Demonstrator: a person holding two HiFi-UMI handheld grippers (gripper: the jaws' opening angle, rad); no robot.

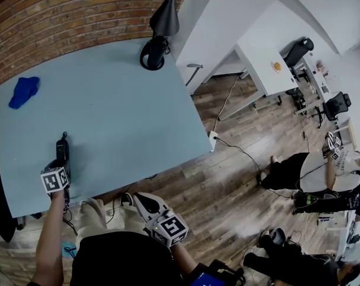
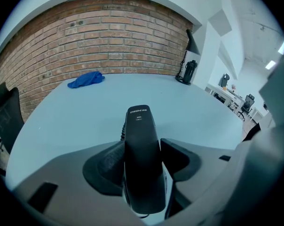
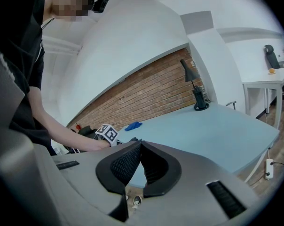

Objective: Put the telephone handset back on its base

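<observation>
A slim black plastic telephone handset [image 2: 141, 140] is clamped in the left gripper [image 2: 142, 157] over the near left of the pale blue table [image 1: 120, 112], long axis pointing far; the right gripper [image 3: 140, 148], closed and empty, is held farther off; no base can be made out.

Red brick wall [image 1: 78, 11] behind a pale blue table [image 1: 126, 106], black desk lamp [image 1: 164, 19] at its far corner. To the right, wood-plank floor [image 1: 227, 177], white desks [image 1: 260, 64], black office chairs [image 1: 337, 105]. White walls [image 1: 227, 11] beyond, evenly lit.
</observation>
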